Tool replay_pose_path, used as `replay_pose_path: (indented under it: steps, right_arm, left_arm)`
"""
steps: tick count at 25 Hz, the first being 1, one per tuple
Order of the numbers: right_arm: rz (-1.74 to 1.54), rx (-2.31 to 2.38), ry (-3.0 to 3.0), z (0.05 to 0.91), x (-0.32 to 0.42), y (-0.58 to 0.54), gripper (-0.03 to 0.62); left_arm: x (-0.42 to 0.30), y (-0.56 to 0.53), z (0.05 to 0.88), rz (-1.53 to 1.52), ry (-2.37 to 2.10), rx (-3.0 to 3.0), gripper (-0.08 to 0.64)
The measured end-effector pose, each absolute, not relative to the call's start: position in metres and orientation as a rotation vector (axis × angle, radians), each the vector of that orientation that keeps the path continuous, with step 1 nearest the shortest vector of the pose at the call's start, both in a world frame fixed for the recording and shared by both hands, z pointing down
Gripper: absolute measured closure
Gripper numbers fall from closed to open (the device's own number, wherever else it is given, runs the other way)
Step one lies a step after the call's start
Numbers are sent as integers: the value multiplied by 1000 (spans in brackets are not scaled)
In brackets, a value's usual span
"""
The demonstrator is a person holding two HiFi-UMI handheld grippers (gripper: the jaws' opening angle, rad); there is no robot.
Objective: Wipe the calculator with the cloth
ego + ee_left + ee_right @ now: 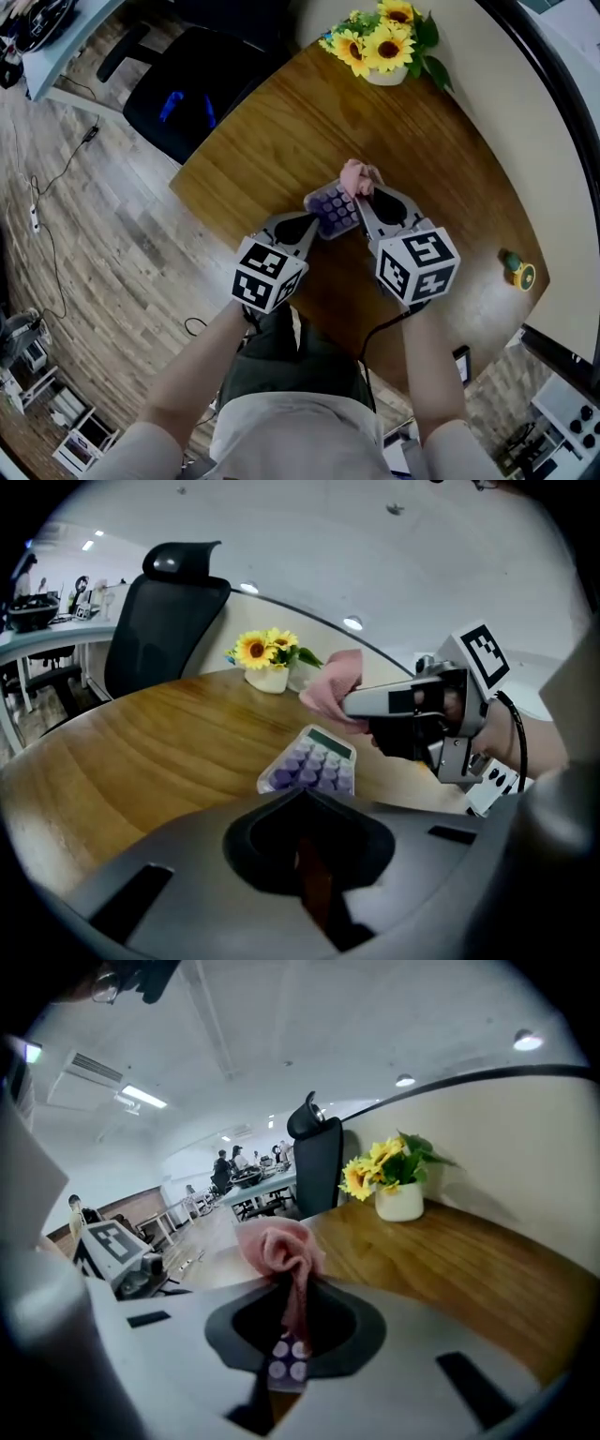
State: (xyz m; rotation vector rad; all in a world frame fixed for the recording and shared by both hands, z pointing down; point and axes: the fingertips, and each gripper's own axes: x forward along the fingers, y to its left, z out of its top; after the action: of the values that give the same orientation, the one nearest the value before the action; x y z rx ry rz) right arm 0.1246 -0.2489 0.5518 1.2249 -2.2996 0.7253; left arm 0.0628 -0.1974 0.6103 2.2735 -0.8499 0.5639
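Now | left gripper (302,797) fingers pinching calculator (314,761) | right gripper (286,1283) fingers pinching cloth (277,1246) over it | sunflowers (380,39) beyond

1. In the head view we see only a patch of the calculator (334,210); the left gripper (313,224) and right gripper (367,194) cover the rest.
2. Most of the cloth (358,176) is lost behind the right gripper.
3. In the left gripper view, the calculator's near edge goes out of our sight behind the jaws.
4. The green-and-yellow thing (516,270) is too small for us to name.
5. The chair (202,89) is cut off at the top edge.
6. We cannot make out the far people (230,1164).
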Motion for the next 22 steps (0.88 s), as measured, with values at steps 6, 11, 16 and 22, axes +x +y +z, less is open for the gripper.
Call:
replay_pose_path:
  steps: [6,11,16,22]
  right_arm:
    - [725,1129,-2176,599,112,-237,552]
    - [655,1080,-2147,601,123,-214,554]
    - [652,1005,-2056,610,144,-181,554]
    - [795,1086,-1913,622,190,-152,554]
  left_arm:
    - [62,-197,612,595,-875,2273,558]
    - [60,-198,612,556,-875,2247,558]
    - [60,-197,611,575,-862,2278,558]
    - [60,-197,614,577,-851,2270,558]
